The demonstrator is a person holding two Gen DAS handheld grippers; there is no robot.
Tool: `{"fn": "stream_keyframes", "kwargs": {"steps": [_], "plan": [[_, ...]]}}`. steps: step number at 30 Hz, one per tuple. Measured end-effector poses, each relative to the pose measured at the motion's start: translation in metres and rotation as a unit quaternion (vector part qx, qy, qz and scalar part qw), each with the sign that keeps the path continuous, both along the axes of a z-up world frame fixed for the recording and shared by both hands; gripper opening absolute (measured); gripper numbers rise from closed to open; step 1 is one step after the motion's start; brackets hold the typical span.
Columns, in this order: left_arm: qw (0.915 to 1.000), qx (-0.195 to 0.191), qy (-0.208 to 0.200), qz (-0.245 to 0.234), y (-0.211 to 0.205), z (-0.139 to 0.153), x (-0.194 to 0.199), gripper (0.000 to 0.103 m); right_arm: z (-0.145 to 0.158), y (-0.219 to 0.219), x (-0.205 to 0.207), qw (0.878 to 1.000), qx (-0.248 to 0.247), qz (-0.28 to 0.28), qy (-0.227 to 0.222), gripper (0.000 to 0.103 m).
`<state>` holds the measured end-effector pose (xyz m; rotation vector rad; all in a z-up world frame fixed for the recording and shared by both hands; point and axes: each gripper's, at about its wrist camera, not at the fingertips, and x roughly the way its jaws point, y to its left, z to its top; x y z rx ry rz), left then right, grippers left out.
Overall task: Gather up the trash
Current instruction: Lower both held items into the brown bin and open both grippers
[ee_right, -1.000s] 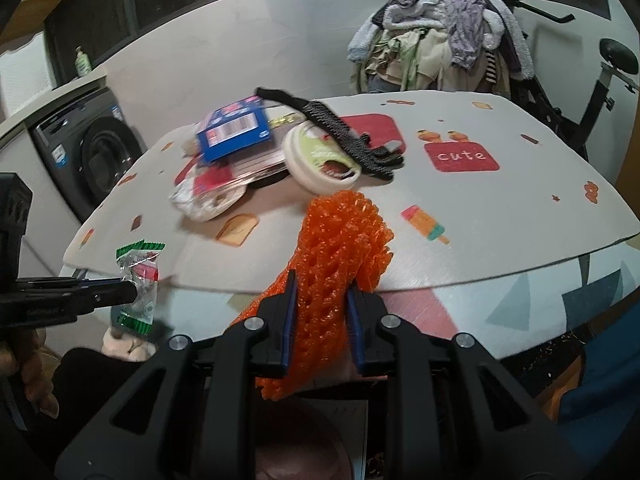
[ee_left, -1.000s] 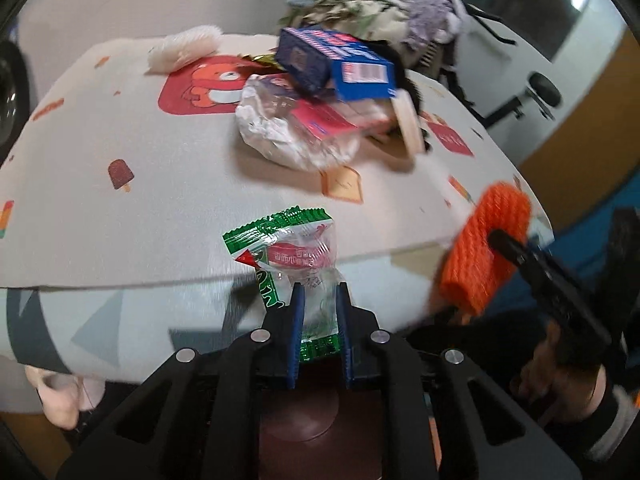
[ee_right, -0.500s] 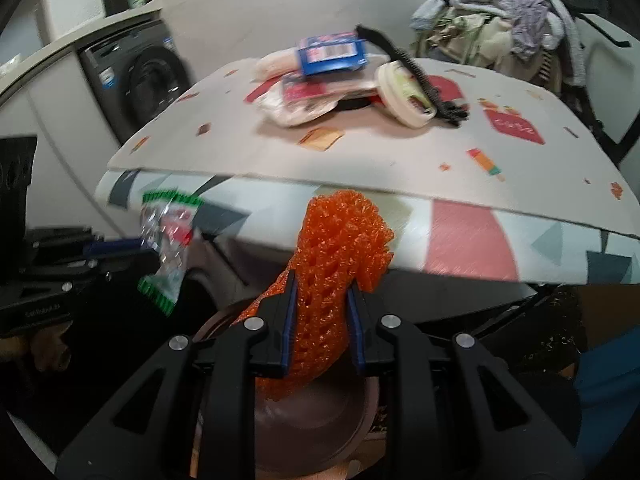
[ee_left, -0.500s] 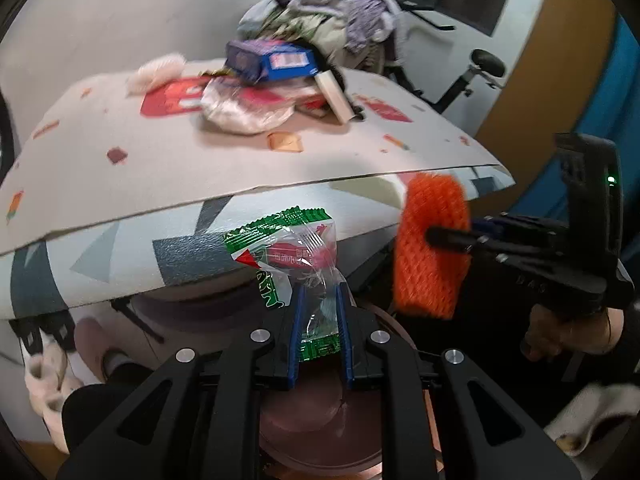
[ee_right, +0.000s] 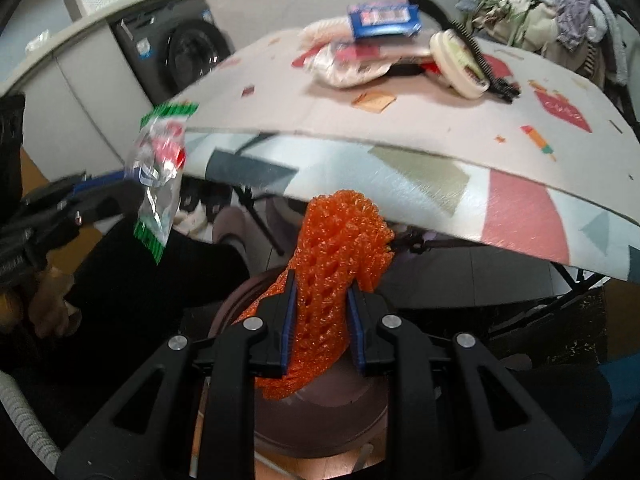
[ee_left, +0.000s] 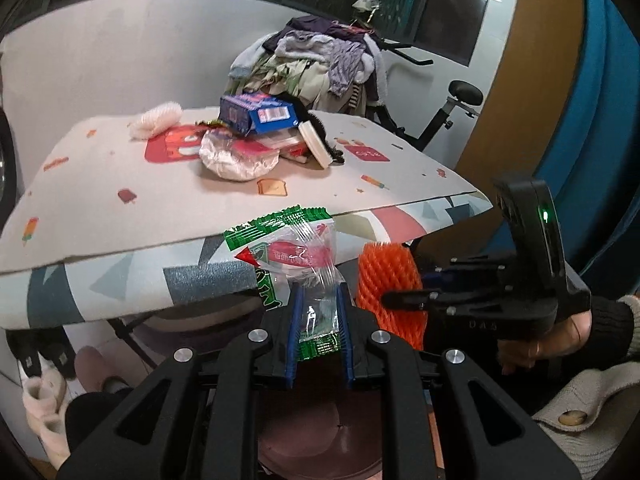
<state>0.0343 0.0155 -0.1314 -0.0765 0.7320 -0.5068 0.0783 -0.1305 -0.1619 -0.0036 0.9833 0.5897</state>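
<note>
The left gripper is seen closed on a clear plastic snack wrapper with green serrated ends and a red label, pinched at its lower end between the blue pads, with the upper part standing free in front of the edge of the table with the cartoon-printed cover. Beneath the jaws a round brownish bin is partly seen, so the wrapper is judged to be almost over the drop point. In the same view the right gripper is held just beside it, closed on an orange foam net sleeve.

From the right wrist, the net sleeve is seen squeezed between the pads, its lower end hanging over the bin. The wrapper is held up at the left, and it cannot be told from here whether it is over the rim.

For a clean release, both pieces should be brought fully over the opening before the jaws are parted; the light wrapper may cling or drift, so it is best lowered first. A blue cardboard box and other litter remain on the table.
</note>
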Motion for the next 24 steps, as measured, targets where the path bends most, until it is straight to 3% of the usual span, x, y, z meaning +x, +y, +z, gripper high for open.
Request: {"fn": "stream_keyframes", "kwargs": {"steps": [6,18,20,24], "plan": [[0.9999,-0.012,0.012,0.002,0.002,-0.004,0.004,0.017,-0.014,0.018,0.001,0.998,-0.044,0.024,0.023,0.026],[0.9999,-0.01,0.01,-0.002,0.001,-0.005,0.002,0.017,-0.018,0.017,0.005,0.998,-0.052,0.017,0.033,0.035],[0.9999,-0.009,0.011,-0.004,0.0,-0.005,0.003,0.017,-0.019,0.017,0.005,0.998,-0.054,0.015,0.035,0.041],[0.9999,-0.008,0.01,-0.007,-0.001,-0.005,0.003,0.017,-0.019,0.015,0.007,0.998,-0.058,0.0,0.037,0.08]]}}
